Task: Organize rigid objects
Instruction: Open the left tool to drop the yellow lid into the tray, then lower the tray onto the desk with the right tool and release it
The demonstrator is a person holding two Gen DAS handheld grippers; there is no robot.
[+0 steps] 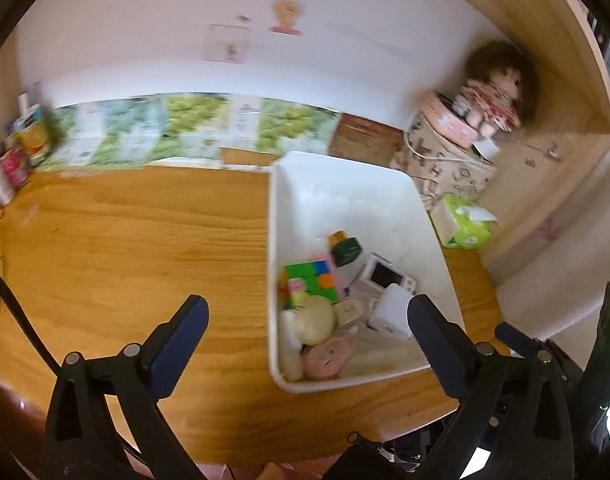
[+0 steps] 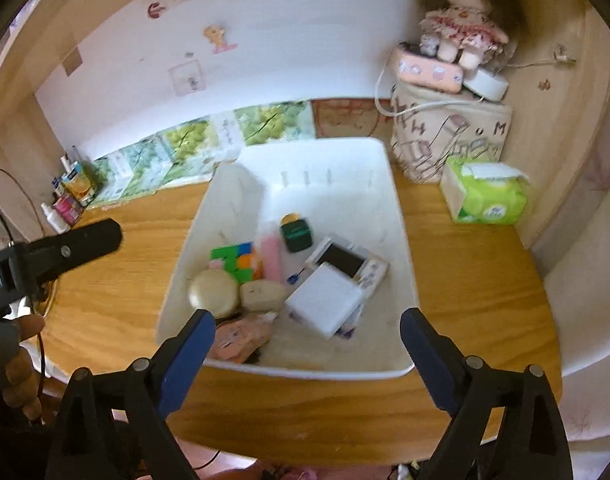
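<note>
A white bin (image 2: 401, 264) stands on the wooden table (image 2: 477, 280) and holds several small objects: a colour cube (image 2: 237, 264), a pink bottle (image 2: 272, 258), a dark green box (image 2: 297, 234), a small camera (image 2: 345, 262), a white box (image 2: 325, 300), a round cream case (image 2: 213, 294) and a pink figure (image 2: 237, 338). My right gripper (image 2: 307, 332) is open and empty above the bin's near rim. My left gripper (image 1: 307, 316) is open and empty, its right finger over the bin (image 1: 437, 240). The cube (image 1: 311, 282) shows there too.
A doll (image 2: 463, 20) sits on a pink case atop a printed bag (image 2: 453, 136) at the back right. A green tissue pack (image 2: 485, 194) lies beside it. Bottles and cartons (image 2: 71, 196) stand at the back left. Wooden side panels close the desk.
</note>
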